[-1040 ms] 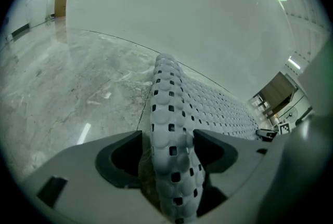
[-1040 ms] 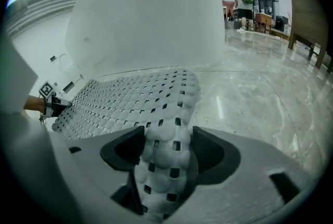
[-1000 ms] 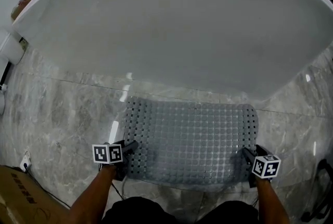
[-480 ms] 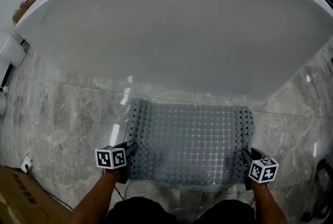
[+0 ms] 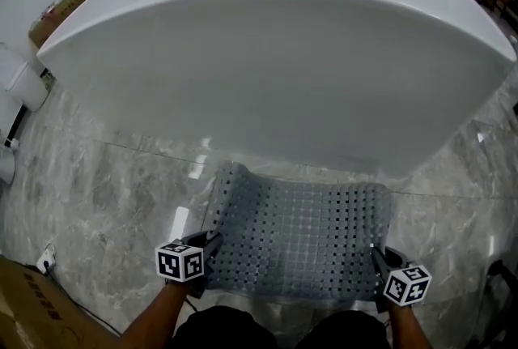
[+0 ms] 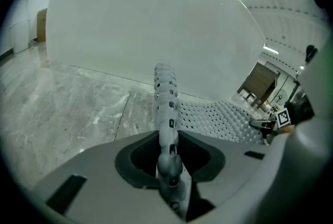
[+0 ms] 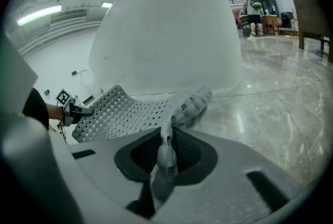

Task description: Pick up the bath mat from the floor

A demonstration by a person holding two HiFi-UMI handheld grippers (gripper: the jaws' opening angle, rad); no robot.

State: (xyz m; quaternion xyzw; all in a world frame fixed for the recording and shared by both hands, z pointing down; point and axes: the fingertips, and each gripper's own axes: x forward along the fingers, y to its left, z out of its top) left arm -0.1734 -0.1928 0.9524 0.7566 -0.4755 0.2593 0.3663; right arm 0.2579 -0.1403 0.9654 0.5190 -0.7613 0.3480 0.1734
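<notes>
A grey perforated bath mat (image 5: pixel 299 238) lies on the marble floor in front of the tub, its near edge raised and its left side curled up. My left gripper (image 5: pixel 206 246) grips the mat's near left corner; its jaws are closing with the mat's edge (image 6: pixel 165 98) pinched between them. My right gripper (image 5: pixel 379 262) holds the near right corner in the same way, jaws closing on the mat's edge (image 7: pixel 167 134). In the right gripper view the mat (image 7: pixel 130 108) sags between both grips.
A big white bathtub (image 5: pixel 275 56) fills the view just beyond the mat. Grey marble floor (image 5: pixel 97 202) spreads to the left and right. A cardboard box (image 5: pixel 24 307) sits at the bottom left, and a white fixture (image 5: pixel 24 84) stands at the far left.
Both grippers have closed on the mat's near corners. The near edge has come up off the floor and the left side now curls upward.
</notes>
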